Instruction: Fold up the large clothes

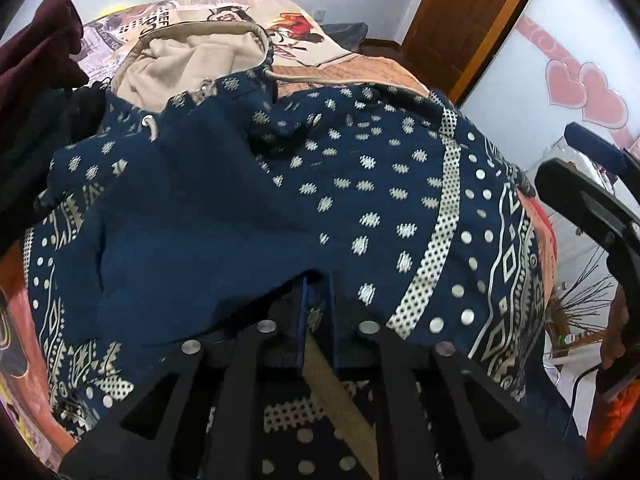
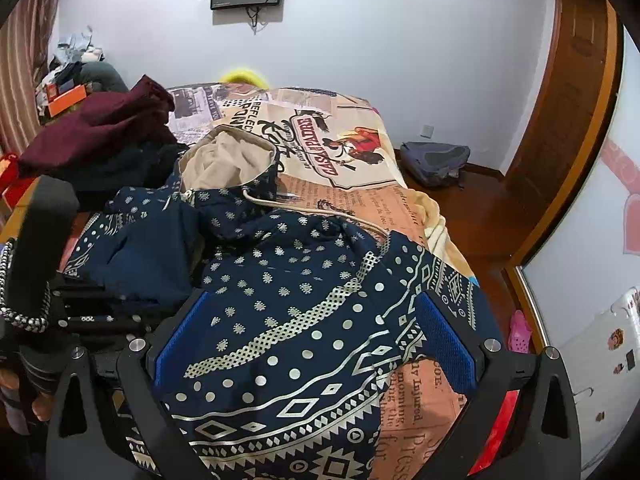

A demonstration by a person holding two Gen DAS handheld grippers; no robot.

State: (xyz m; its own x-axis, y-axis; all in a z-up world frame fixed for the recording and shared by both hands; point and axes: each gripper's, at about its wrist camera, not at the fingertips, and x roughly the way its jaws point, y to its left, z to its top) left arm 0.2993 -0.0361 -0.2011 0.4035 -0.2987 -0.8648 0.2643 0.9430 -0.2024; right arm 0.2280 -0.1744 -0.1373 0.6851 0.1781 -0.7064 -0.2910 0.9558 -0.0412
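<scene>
A navy hoodie (image 1: 224, 216) with a white pattern and a beige-lined hood (image 1: 192, 60) lies spread on a bed with a printed blanket (image 1: 304, 28). A plain blue part is folded over its middle. In the left wrist view my left gripper (image 1: 318, 312) points steeply down at the near edge of that fold. Its blue pads stand a narrow slit apart, with a ridge of hoodie cloth filling the slit. My right gripper (image 2: 312, 340) is wide open low over the patterned hem (image 2: 280, 420), gripping nothing. One of its fingers (image 1: 576, 188) shows at the right of the left wrist view.
A maroon garment (image 2: 100, 120) tops a dark pile of clothes at the bed's left side. The bed's edge drops off on the right to a wooden floor with a grey backpack (image 2: 434, 162) and a pink shoe (image 2: 520, 332). Beyond stands a wooden door (image 2: 572, 92).
</scene>
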